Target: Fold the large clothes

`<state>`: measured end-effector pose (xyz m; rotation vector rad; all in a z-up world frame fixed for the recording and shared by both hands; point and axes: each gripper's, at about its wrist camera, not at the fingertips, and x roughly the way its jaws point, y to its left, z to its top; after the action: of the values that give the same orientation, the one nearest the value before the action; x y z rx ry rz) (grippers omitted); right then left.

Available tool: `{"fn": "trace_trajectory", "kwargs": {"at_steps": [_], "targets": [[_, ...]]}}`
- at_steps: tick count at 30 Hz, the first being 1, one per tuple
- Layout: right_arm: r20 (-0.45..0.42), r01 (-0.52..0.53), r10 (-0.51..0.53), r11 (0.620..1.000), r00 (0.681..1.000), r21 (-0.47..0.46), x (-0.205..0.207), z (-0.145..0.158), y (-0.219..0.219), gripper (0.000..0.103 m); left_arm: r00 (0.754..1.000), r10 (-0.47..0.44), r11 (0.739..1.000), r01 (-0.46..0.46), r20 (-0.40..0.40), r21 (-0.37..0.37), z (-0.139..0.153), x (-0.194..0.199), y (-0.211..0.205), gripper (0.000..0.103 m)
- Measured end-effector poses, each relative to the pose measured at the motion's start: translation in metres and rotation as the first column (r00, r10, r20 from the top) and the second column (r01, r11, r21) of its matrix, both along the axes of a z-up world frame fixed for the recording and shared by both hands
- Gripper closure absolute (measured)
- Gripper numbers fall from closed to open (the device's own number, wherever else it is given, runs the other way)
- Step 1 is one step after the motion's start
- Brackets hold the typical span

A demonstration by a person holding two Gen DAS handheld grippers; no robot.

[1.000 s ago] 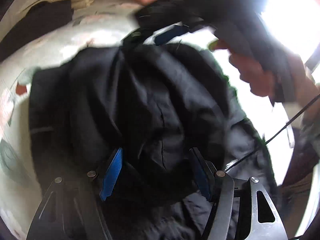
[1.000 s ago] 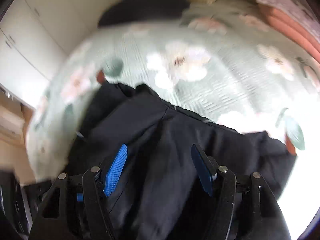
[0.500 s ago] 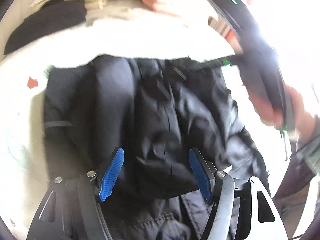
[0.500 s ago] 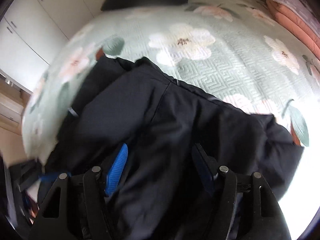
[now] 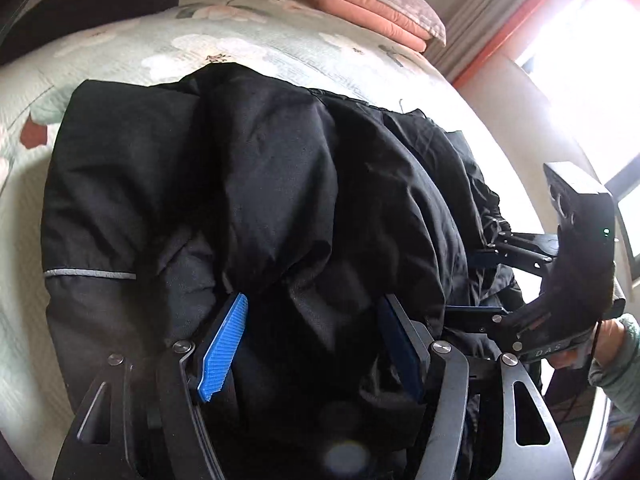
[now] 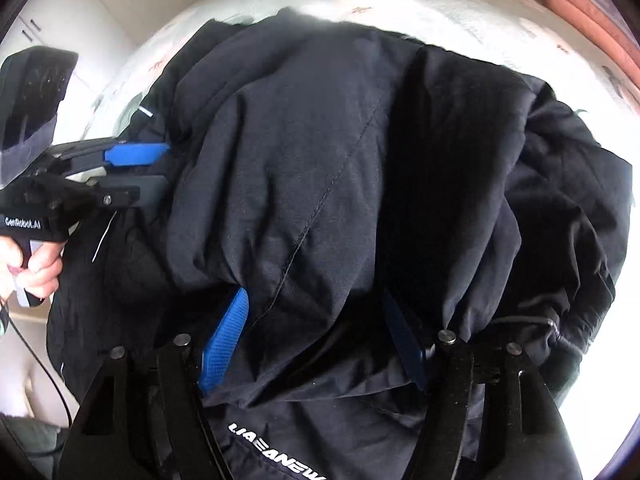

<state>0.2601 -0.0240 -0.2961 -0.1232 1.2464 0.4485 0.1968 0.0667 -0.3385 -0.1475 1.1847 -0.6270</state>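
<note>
A large black jacket (image 5: pixel 280 160) lies bunched on the bed, with a grey reflective stripe on one sleeve. My left gripper (image 5: pixel 312 344) is pushed down into it, jaws wide apart, a thick fold bulging between the blue pads without being pinched. The right wrist view shows the same jacket (image 6: pixel 320 140), white lettering near the bottom edge. My right gripper (image 6: pixel 316 340) also stands open, with a fold draped between its fingers and over the left pad. Each gripper shows in the other's view: the right gripper (image 5: pixel 468 284) at the jacket's right edge, the left gripper (image 6: pixel 156 168) at its left edge.
The jacket rests on a pale green floral bedcover (image 5: pixel 200 40). Folded pink cushions (image 5: pixel 372 4) and a dark garment (image 5: pixel 88 4) lie at the far end. White cupboards (image 6: pixel 100 0) stand beyond the bed's left side. A person's hand (image 6: pixel 32 264) holds the left gripper.
Both grippers have come down closer onto the jacket, which now fills each view. The right gripper has moved from the top of the left wrist view down to its right edge.
</note>
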Motion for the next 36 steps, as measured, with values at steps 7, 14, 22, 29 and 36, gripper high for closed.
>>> {"fn": "trace_trajectory", "kwargs": {"at_steps": [7, 14, 22, 29, 36], "targets": [[0.056, 0.099, -0.099, 0.995, 0.994, 0.001, -0.041, 0.049, -0.008, 0.032, 0.999, 0.0, 0.999, -0.002, 0.05, 0.046, 0.038, -0.026, 0.014, 0.033], [0.039, 0.268, -0.268, 0.963, 0.963, 0.002, -0.131, 0.086, -0.065, 0.032, 0.995, 0.097, 0.994, -0.097, 0.006, 0.056, 0.061, -0.086, 0.093, 0.033], [-0.079, 0.431, -0.43, 0.902, 0.899, -0.009, -0.219, 0.07, -0.095, 0.032, 0.961, 0.237, 0.966, -0.218, -0.141, 0.139, 0.039, -0.156, 0.177, 0.033], [-0.148, 0.455, -0.463, 0.886, 0.874, -0.084, -0.263, 0.042, -0.125, 0.032, 0.936, 0.26, 0.954, -0.211, -0.239, 0.211, 0.011, -0.211, 0.203, 0.033], [-0.293, 0.466, -0.505, 0.863, 0.812, -0.197, -0.3, 0.028, -0.162, 0.032, 0.891, 0.306, 0.943, -0.235, -0.336, 0.234, -0.014, -0.259, 0.21, 0.034]]}}
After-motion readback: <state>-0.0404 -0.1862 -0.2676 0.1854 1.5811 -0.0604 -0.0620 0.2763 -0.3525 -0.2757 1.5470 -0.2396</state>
